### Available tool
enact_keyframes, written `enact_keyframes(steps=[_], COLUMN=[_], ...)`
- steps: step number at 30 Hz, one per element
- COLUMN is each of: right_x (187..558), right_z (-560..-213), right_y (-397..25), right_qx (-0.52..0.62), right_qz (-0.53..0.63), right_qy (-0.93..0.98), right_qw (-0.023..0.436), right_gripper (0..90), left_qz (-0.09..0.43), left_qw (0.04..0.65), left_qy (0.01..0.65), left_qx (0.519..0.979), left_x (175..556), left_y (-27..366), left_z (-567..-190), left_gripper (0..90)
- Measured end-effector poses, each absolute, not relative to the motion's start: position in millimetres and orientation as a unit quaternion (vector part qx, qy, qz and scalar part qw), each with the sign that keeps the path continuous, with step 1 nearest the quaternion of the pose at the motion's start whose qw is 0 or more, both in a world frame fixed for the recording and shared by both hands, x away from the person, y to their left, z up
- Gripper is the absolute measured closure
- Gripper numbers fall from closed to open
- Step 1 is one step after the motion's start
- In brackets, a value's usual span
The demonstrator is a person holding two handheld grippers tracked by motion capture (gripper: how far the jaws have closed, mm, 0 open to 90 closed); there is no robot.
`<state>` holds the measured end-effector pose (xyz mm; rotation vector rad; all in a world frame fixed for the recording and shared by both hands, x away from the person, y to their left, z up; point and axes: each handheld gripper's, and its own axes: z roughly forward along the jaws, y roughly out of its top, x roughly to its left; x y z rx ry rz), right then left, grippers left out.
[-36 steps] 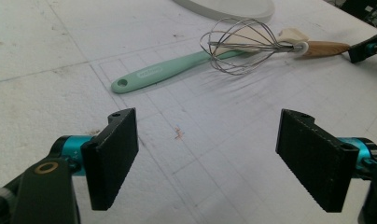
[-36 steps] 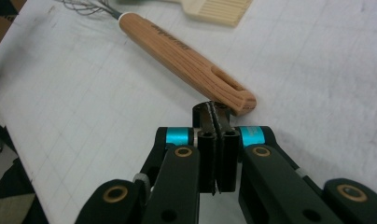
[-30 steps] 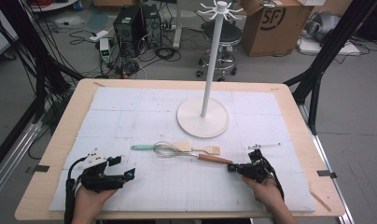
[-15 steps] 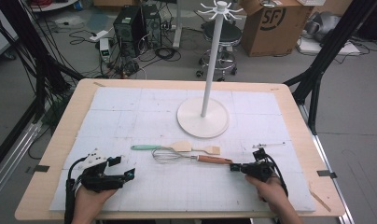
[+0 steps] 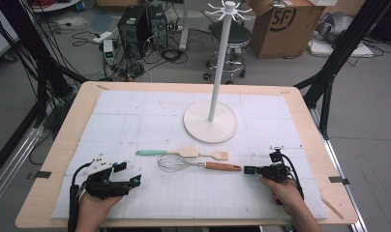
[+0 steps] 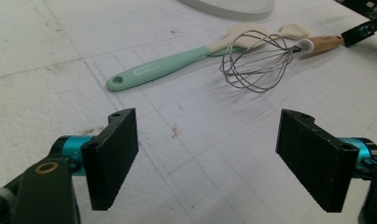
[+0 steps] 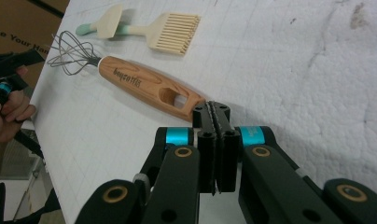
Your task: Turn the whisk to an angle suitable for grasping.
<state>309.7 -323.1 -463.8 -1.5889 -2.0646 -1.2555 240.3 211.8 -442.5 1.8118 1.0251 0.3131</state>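
Note:
A whisk (image 5: 222, 166) with a wooden handle (image 7: 144, 86) lies on the white mat, its wire head (image 6: 254, 60) pointing left. Behind it lie a green-handled spatula (image 5: 152, 152) and a pale brush (image 5: 221, 155). My right gripper (image 5: 249, 170) is shut with nothing between its jaws. Its tips (image 7: 213, 109) rest right at the end of the whisk handle. My left gripper (image 5: 133, 180) sits near the front left, and its jaws (image 6: 207, 158) stand wide open over bare mat, well short of the spatula (image 6: 154, 70).
A white hook stand rises from a round base (image 5: 210, 123) at the middle of the mat, behind the utensils. The wooden table edge (image 5: 53, 159) frames the mat. Beyond the table are computers, a stool and a cardboard box (image 5: 280, 24) on the floor.
The whisk has turned slightly, its wire head swinging a little toward me. My right hand has shifted a bit to the right. The left gripper has stayed put.

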Motion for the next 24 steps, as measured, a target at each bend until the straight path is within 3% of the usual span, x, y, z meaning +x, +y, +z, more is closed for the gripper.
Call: enact_keyframes(steps=[24], right_x=[322], right_z=[-464], right_y=[-286], right_qx=[-0.551], right_qz=[-0.428], right_qy=[-0.704], right_qw=[0.135], right_gripper=[89.5], left_qz=[0.13], left_qw=[0.496], left_qy=[0.422], left_qx=[0.747], left_x=[241], left_y=[212], left_z=[-442], left_gripper=[21.6])
